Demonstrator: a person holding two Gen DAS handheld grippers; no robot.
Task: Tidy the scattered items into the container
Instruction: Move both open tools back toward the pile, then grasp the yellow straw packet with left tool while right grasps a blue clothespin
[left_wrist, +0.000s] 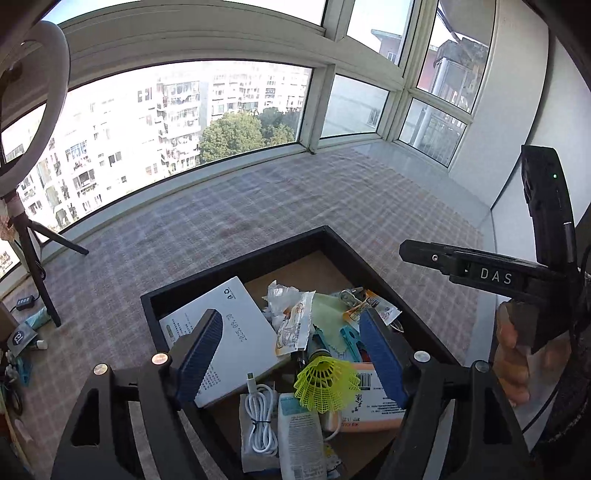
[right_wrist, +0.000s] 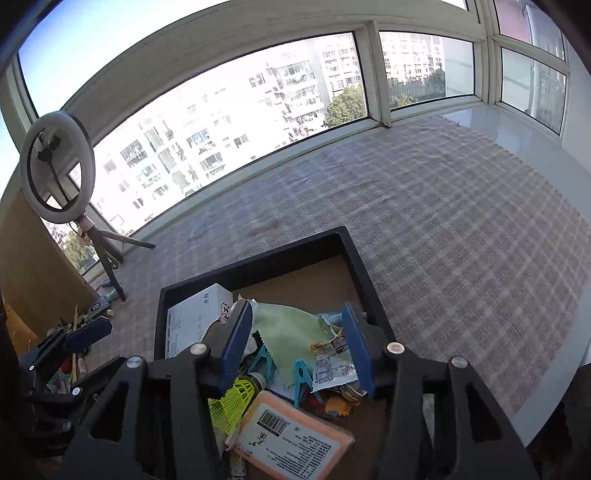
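Both grippers hang above the container (left_wrist: 236, 266), a black-walled tray with a brown floor at lower centre of each view. The left gripper (left_wrist: 291, 350) has its blue pads spread wide apart with nothing clamped between them. The right gripper (right_wrist: 295, 349) also has its pads apart and grips nothing.

Contents of the tray: a white box (left_wrist: 225, 332) at the left wall, a yellow shuttlecock (left_wrist: 325, 384), a coiled white cable (left_wrist: 260, 417), a white tube (left_wrist: 299, 435), an orange packet (right_wrist: 291, 435) with a barcode label, a pale green cloth (right_wrist: 291, 328), blue clothes pegs (right_wrist: 301, 376) and several snack wrappers (right_wrist: 332, 365). These items overlap in a loose heap.

The tray rests on a pink-and-grey checked cloth (right_wrist: 461, 229) that is bare around it. A ring light on a tripod (right_wrist: 57, 166) stands at the left edge. In the left wrist view, a hand (left_wrist: 513, 350) holding the other gripper's handle occupies the right edge. Wide windows (left_wrist: 184, 118) behind show apartment blocks and trees in daylight.
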